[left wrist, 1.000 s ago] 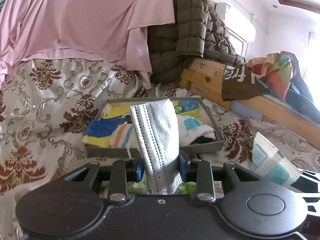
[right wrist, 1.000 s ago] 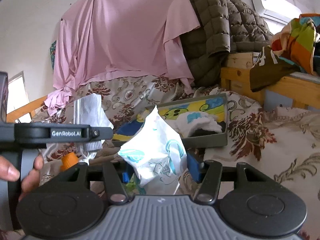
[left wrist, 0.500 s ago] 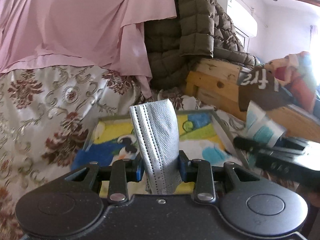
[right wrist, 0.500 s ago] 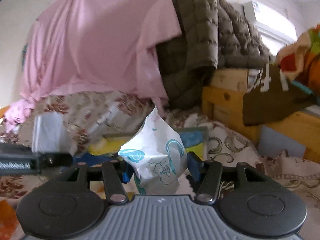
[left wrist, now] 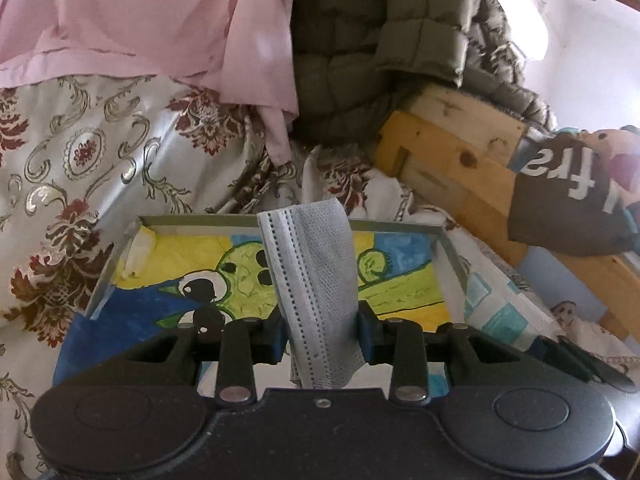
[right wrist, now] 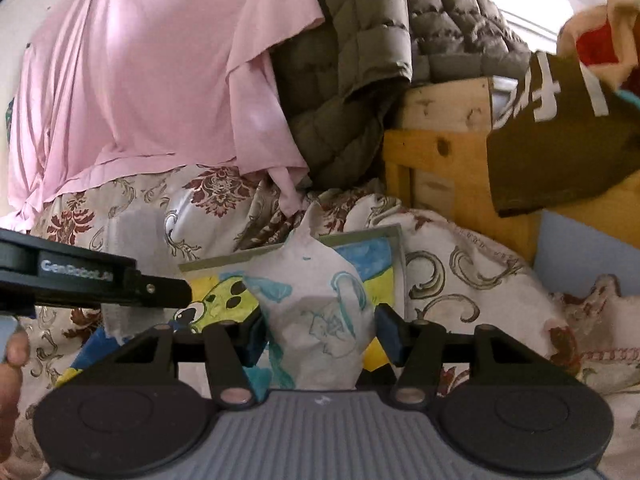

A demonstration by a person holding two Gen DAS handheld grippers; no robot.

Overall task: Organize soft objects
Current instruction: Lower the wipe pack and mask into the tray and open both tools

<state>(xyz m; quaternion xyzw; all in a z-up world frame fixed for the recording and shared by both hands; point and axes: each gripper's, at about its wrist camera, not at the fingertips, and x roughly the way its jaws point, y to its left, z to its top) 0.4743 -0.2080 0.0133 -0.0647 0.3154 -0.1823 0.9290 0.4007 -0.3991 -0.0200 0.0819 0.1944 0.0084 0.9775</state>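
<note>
My left gripper (left wrist: 322,330) is shut on a grey face mask (left wrist: 312,280) that stands up between its fingers, right over a grey tray (left wrist: 116,256) lined with a yellow, green and blue cartoon cloth (left wrist: 192,256). My right gripper (right wrist: 318,334) is shut on a white tissue pack with teal print (right wrist: 316,300), held over the same tray's right side (right wrist: 394,248). The left gripper's body also shows in the right wrist view (right wrist: 80,280), and the tissue pack shows at the right of the left wrist view (left wrist: 496,312).
The tray lies on a floral bedspread (left wrist: 80,152). Behind it hang a pink sheet (right wrist: 140,80) and an olive quilted jacket (right wrist: 360,72). A wooden bed frame (left wrist: 452,160) with a brown lettered cloth (left wrist: 568,204) stands at the right.
Both grippers have moved forward and down over the tray, which now fills the lower view. The mask and the tissue pack stay gripped.
</note>
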